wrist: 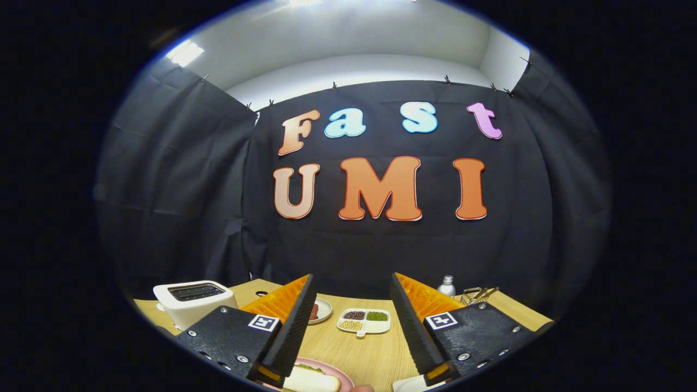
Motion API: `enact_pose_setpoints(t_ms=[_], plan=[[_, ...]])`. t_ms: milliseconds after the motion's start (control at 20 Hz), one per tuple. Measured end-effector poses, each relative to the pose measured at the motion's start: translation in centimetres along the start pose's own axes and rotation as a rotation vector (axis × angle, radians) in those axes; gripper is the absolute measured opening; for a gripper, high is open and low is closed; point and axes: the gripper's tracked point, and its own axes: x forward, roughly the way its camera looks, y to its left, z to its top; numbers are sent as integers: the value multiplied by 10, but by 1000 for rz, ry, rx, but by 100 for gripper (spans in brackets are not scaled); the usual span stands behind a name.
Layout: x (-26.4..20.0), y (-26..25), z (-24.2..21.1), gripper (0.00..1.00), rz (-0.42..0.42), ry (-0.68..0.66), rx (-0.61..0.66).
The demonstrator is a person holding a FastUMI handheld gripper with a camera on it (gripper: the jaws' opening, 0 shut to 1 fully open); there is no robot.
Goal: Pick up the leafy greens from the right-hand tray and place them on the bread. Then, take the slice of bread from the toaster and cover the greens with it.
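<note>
My gripper [353, 277] is open and held high above the wooden table [370, 354], with nothing between its fingers. Below the left finger, close to me, a pale slice of bread [310, 380] lies on a pink plate [340, 374]. A thin strip of green shows at the bread's far edge. The white toaster [193, 299] stands at the table's left, beyond the left finger; its two slots look dark. A corner of a white tray [407, 384] peeks out under the right finger, its contents hidden.
Between and beyond the fingers sits a white divided dish [364, 320] of beans and grains. A small plate [322, 310] with something red lies beside the left finger. A small bottle [446, 285] and a wire utensil [477, 294] stand at the far right.
</note>
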Motion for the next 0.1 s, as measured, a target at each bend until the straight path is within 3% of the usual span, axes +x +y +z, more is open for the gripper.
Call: enact_pose_setpoints(t_ms=[100], plan=[[-1,3,-4,83,3,12,2]])
